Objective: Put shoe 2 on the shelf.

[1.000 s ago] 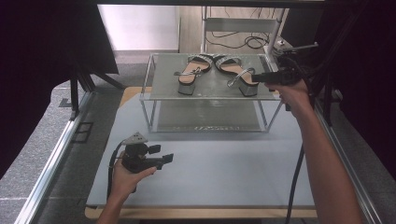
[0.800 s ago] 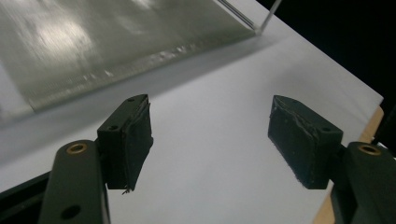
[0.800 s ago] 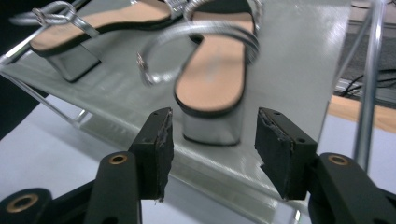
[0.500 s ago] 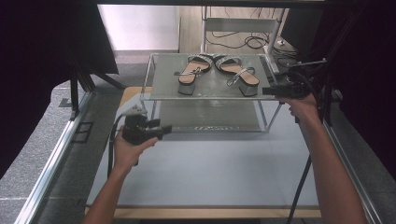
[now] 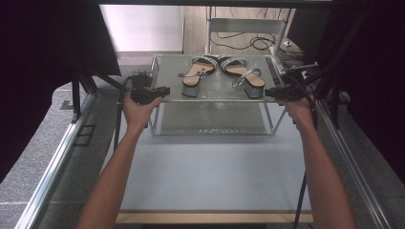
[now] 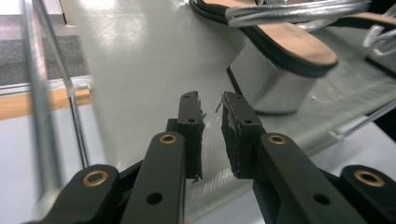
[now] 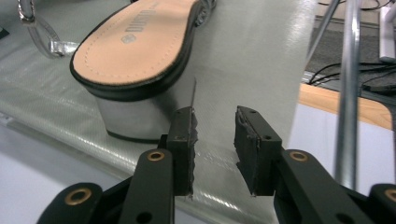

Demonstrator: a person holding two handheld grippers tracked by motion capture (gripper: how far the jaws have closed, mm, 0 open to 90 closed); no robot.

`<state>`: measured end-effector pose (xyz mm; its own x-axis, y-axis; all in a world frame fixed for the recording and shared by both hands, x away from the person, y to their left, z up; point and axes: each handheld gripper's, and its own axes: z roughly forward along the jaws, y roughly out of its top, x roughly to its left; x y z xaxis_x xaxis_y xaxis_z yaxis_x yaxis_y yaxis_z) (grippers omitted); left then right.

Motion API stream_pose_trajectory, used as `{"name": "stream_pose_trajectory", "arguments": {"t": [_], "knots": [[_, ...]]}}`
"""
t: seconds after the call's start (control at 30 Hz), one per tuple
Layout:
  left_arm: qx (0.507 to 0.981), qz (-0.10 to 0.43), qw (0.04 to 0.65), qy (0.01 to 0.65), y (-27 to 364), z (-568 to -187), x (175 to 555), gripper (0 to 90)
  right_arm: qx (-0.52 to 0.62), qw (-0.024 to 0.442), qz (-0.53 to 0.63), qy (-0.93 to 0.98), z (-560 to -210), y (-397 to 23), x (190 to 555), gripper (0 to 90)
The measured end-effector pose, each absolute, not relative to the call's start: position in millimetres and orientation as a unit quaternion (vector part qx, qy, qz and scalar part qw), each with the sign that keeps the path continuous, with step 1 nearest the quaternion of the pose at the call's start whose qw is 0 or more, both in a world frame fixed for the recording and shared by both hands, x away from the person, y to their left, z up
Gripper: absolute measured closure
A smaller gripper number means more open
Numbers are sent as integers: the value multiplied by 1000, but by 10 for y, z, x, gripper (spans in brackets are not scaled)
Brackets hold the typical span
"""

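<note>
Now we bring both hand-held grippers to the shelf's front edge, jaws narrowed and empty: the left black gripper (image 5: 165,90) has the left silver block-heel sandal (image 5: 196,75) at two o'clock, heel toward us, the right black gripper (image 5: 268,92) its mate (image 5: 244,75) at ten o'clock

There are two sandals on the upper shelf: one sandal (image 5: 197,72) lies at about 11 o'clock from the shelf's middle and the other sandal (image 5: 243,74) at about 1 o'clock. There is one shelf rack (image 5: 162,90) and it has two levels. Two grippers are present, the left gripper (image 5: 165,90) at 9 o'clock and the right gripper (image 5: 268,91) at 3 o'clock. One table (image 5: 215,167) carries everything.
</note>
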<state>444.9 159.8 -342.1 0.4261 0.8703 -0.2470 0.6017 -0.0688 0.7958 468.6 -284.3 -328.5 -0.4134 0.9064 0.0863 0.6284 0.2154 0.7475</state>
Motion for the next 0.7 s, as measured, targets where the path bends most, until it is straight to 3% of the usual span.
{"name": "stream_pose_trajectory", "arguments": {"t": [0.3,0.7], "knots": [[732,137,432,508,1294,-3409,4702,754,507,198,356,760,-3310,-2776,4624,739],[742,142,425,499,1130,-3437,4723,783,487,190,369,769,-3321,-2745,4584,761]]}}
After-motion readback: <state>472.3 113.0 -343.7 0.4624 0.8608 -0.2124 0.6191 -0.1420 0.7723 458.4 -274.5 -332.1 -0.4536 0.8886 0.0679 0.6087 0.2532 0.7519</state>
